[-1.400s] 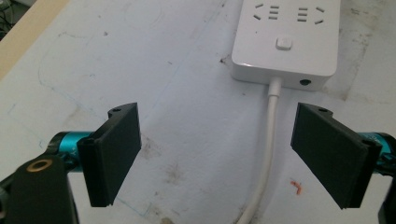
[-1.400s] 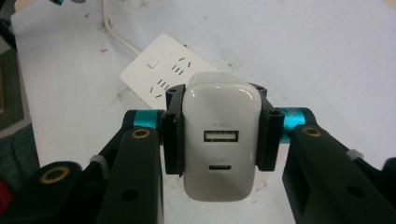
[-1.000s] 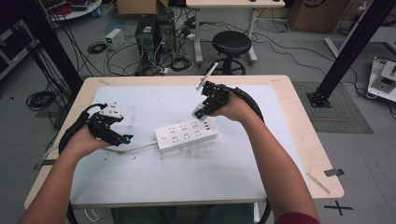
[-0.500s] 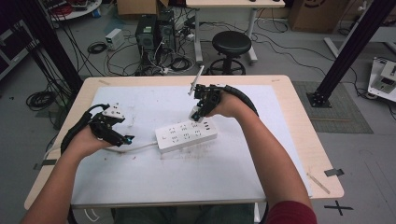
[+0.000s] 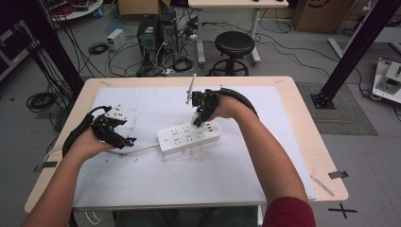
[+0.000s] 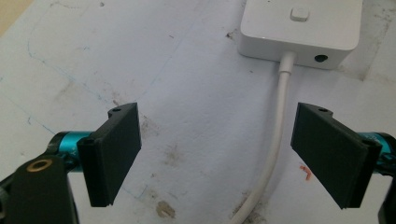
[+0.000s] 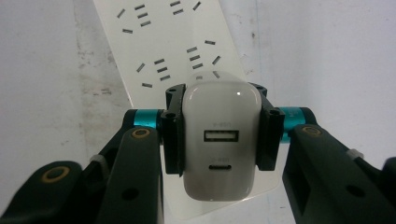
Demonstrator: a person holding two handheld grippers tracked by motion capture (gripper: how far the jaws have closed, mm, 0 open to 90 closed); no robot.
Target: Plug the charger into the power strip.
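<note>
The right gripper points down over the power strip, jaws clamped on a white charger just above its sockets. The left gripper lies low on the table, jaws wide apart astride the strip's cord

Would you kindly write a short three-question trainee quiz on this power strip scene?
1. True or false: the left hand-held gripper is clamped on the white cable.
2. What does the right hand-held gripper hold: A a USB charger, B a screwdriver, C a marker?
3. What lies directly below the charger?

Key: 1 false, its jaws stand open either side of the cable. 2 A. 3 The white power strip.
</note>
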